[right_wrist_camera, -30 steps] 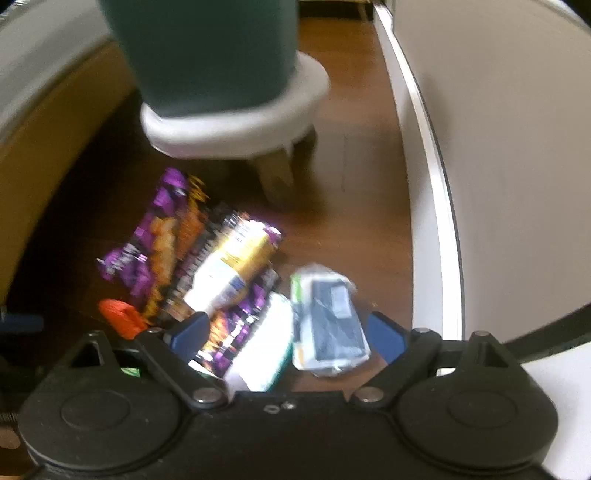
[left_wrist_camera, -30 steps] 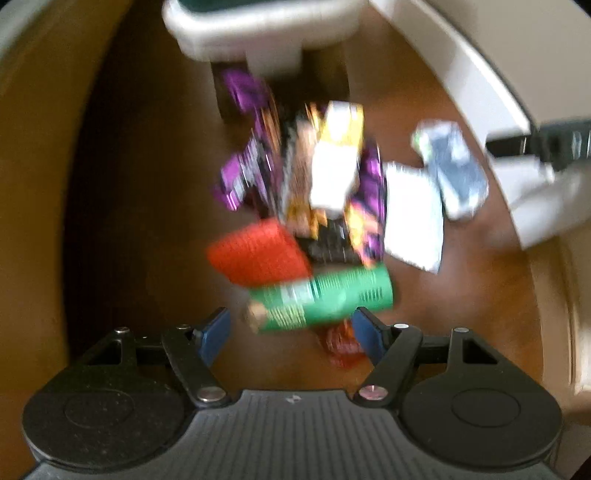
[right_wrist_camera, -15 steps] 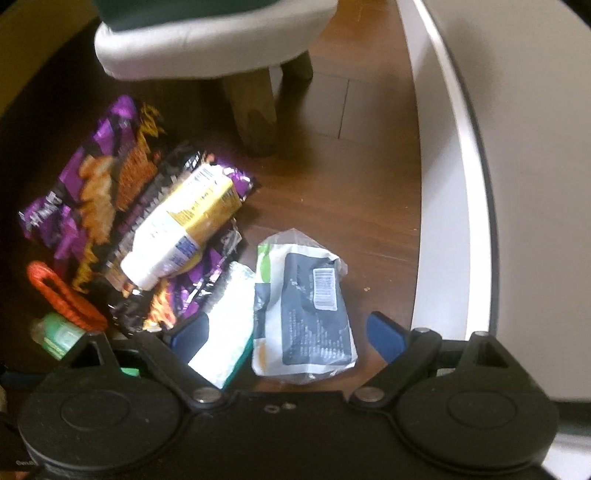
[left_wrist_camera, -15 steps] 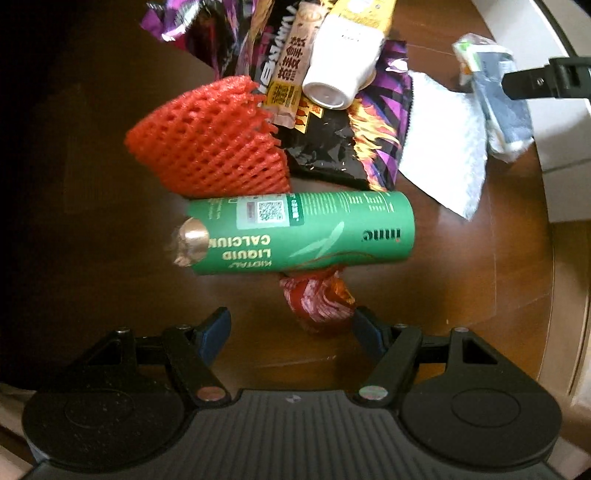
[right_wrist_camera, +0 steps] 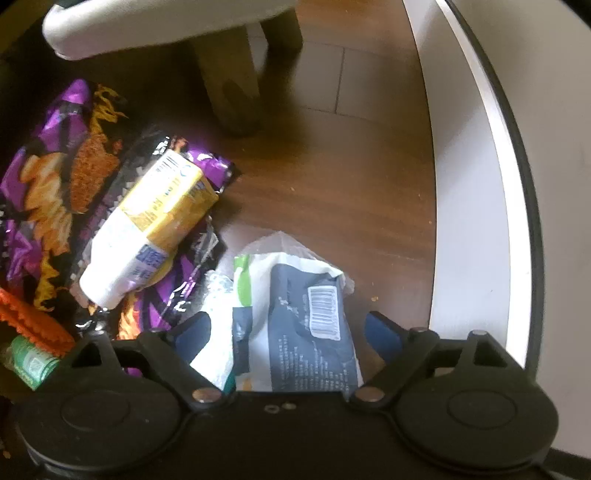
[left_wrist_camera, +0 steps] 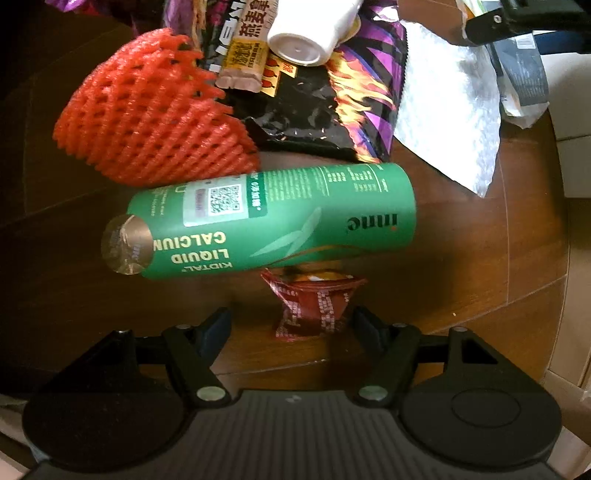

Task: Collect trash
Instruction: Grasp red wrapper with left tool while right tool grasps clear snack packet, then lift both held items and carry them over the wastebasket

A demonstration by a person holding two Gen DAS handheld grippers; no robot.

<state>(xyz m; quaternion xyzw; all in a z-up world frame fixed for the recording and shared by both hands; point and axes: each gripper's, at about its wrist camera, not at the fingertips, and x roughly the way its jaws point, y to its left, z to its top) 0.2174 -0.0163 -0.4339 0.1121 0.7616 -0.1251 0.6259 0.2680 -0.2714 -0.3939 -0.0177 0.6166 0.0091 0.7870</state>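
Pointing down at the wooden floor (left_wrist_camera: 480,258), the left gripper (left_wrist_camera: 291,326) had just been narrowing its jaws, yet they stood apart, with a crumpled red wrapper (left_wrist_camera: 314,302) lying between the 2 blue pads, untouched as far as could be seen. Just beyond it lay a green bottle (left_wrist_camera: 273,221) on its side, a red foam net (left_wrist_camera: 147,122) touching its far edge. Farther out were a purple-and-black snack bag (left_wrist_camera: 332,107), a white bottle (left_wrist_camera: 310,33) on top of it and a silvery packet (left_wrist_camera: 447,110) to the right.

The right gripper (right_wrist_camera: 288,330) was spread wide around a white-and-dark-blue packet (right_wrist_camera: 306,321), its pads clear of it. To the left lay a yellow-labelled white bottle (right_wrist_camera: 147,229) on purple snack bags (right_wrist_camera: 55,155); beyond stood a wooden stool leg (right_wrist_camera: 232,85), and a white wall (right_wrist_camera: 480,184) ran along the right.
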